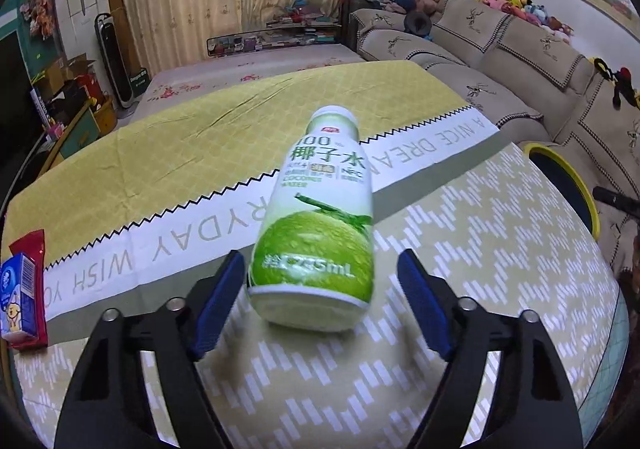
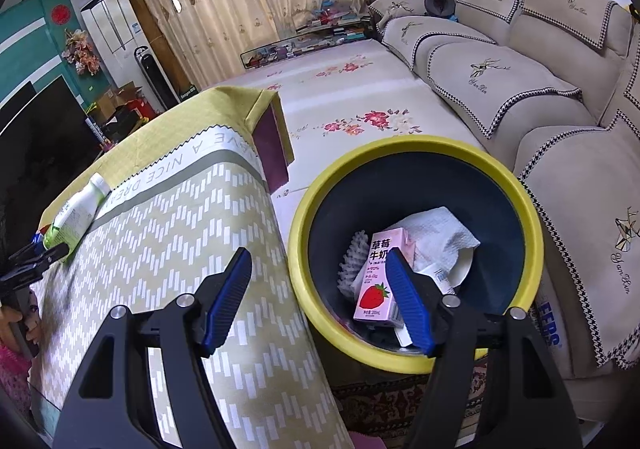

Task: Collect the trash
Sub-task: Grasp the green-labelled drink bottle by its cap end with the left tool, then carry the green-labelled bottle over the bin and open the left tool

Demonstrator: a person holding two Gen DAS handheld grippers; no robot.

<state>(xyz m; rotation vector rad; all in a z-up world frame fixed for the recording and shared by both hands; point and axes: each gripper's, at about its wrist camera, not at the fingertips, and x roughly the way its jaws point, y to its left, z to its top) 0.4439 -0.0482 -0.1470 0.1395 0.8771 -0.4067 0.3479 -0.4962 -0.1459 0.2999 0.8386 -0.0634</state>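
Left gripper (image 1: 320,301): blue-padded black claw, spread wide, grasping nothing; both pads apart from the bottle, one on each side of its base

Green-and-white plastic coconut-water bottle (image 1: 318,221): lying on its side on the table, base between the left claw's fingertips, white cap pointing away from the claw; across the white lettered band of the cloth

Yellow-and-olive patterned tablecloth (image 1: 460,257): under and ahead of the left claw

Blue-and-white small drink carton (image 1: 18,297): far left of the left claw, at the table edge, resting against a red wrapper (image 1: 34,249)

Right gripper (image 2: 318,301): blue-padded black claw, released, nothing between the pads; left pad over the table edge, right pad over the bin rim

Round dark-blue bin with yellow rim (image 2: 308,217): just ahead of the right claw, beside the table

Pink strawberry-milk carton (image 2: 376,285): inside the bin, just beyond the right pad

White crumpled paper towel (image 2: 440,233): in the bin, behind the carton

White foam fruit net (image 2: 354,257): in the bin, left of the carton
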